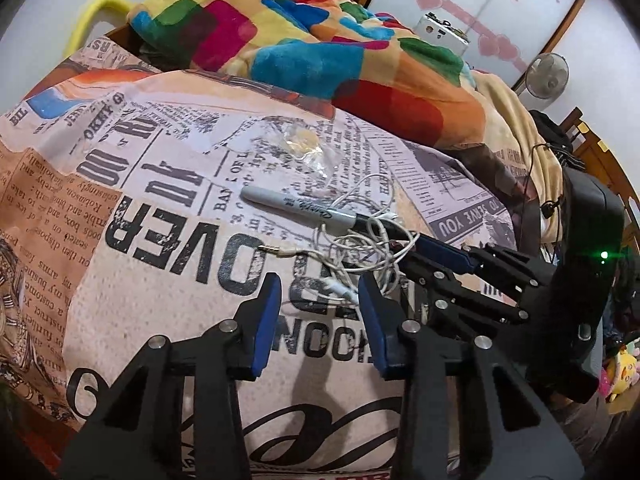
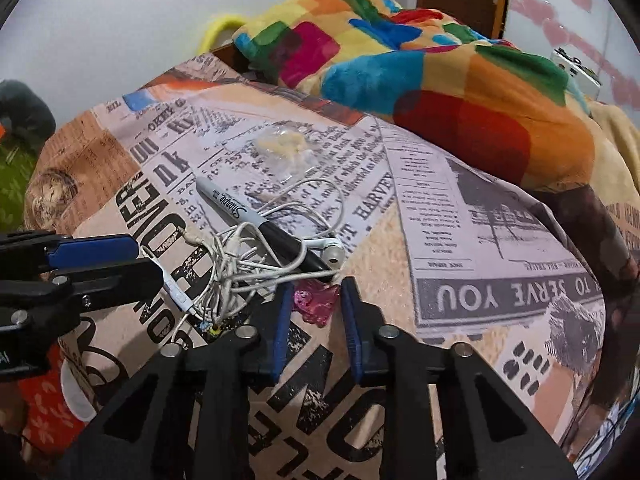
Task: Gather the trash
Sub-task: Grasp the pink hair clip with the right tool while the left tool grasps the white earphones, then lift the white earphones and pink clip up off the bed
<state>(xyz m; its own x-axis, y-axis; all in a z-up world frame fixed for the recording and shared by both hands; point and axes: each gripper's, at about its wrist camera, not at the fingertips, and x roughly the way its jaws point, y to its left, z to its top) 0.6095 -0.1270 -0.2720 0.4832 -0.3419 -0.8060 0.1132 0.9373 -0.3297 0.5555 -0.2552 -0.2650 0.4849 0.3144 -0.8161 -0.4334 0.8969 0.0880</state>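
Observation:
On the newspaper-print bedsheet (image 1: pixel 168 264) lie a clear crumpled plastic wrapper (image 1: pixel 300 144) (image 2: pixel 286 150), a grey and black marker (image 1: pixel 300 208) (image 2: pixel 260 224), tangled white earphones (image 1: pixel 360 256) (image 2: pixel 240 268) and a pink crinkled wrapper (image 2: pixel 316 300). My left gripper (image 1: pixel 318 292) is open and empty, its tips just short of the earphone tangle. My right gripper (image 2: pixel 314 292) is open with the pink wrapper between its fingertips; in the left wrist view it reaches in from the right (image 1: pixel 416 248).
A colourful patchwork blanket (image 1: pixel 320 48) (image 2: pixel 440 72) is heaped at the far side of the bed. A beige blanket (image 1: pixel 504 120) lies to the right. A standing fan (image 1: pixel 546 76) and a wooden door frame stand behind. A green floor mat (image 2: pixel 16 184) lies far left.

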